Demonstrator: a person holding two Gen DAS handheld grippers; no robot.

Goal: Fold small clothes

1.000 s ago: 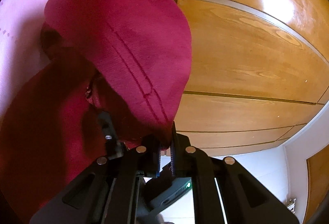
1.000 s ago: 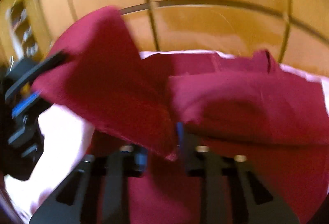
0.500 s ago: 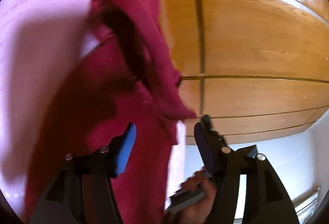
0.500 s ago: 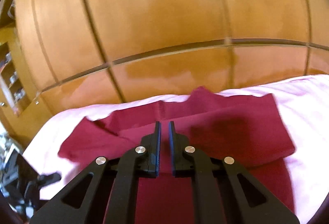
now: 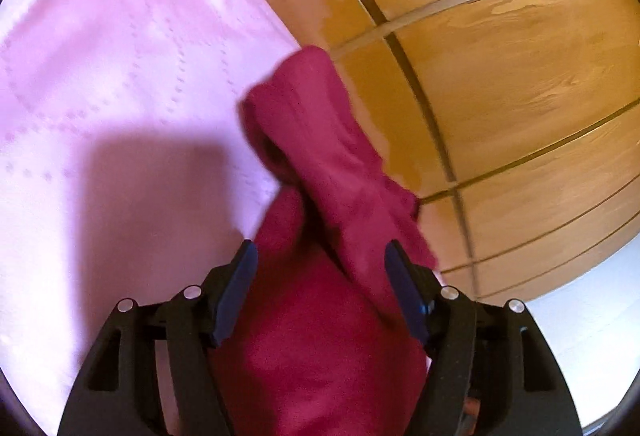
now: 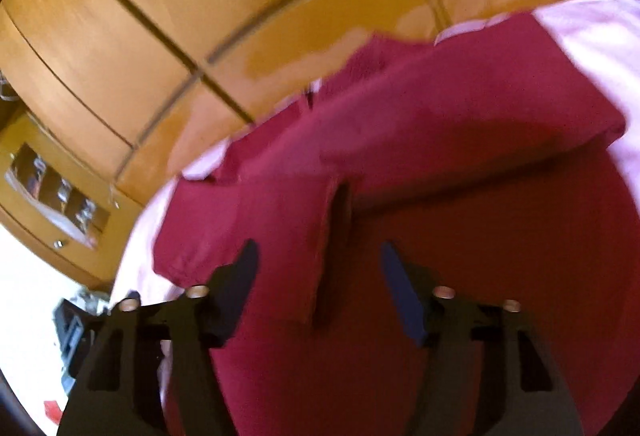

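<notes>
1. One wide pink bedcover (image 5: 100, 83) fills the left half of the left wrist view and shows again at the upper right edge of the right wrist view; it looks soft and yielding, so anything pressed on it will likely sink a little.
2. The red garment (image 6: 440, 163) lies on that cover and takes up the middle and lower right of the right wrist view, with one layer already laid over another and a raised crease near the centre. In the left wrist view a bunched, limp fold of it rises through the middle of the frame. It reads as light knit cloth: floppy, apt to sag and slide off a loose pinch, not fragile. A hem, corner or doubled edge looks the safest place to take hold.
3. The left gripper (image 5: 320, 278) stands wide apart, cloth lying between its fingers but not pinched.
4. The right gripper (image 6: 316, 276) is also spread wide, low over the garment and straddling the crease, gripping nothing.
</notes>
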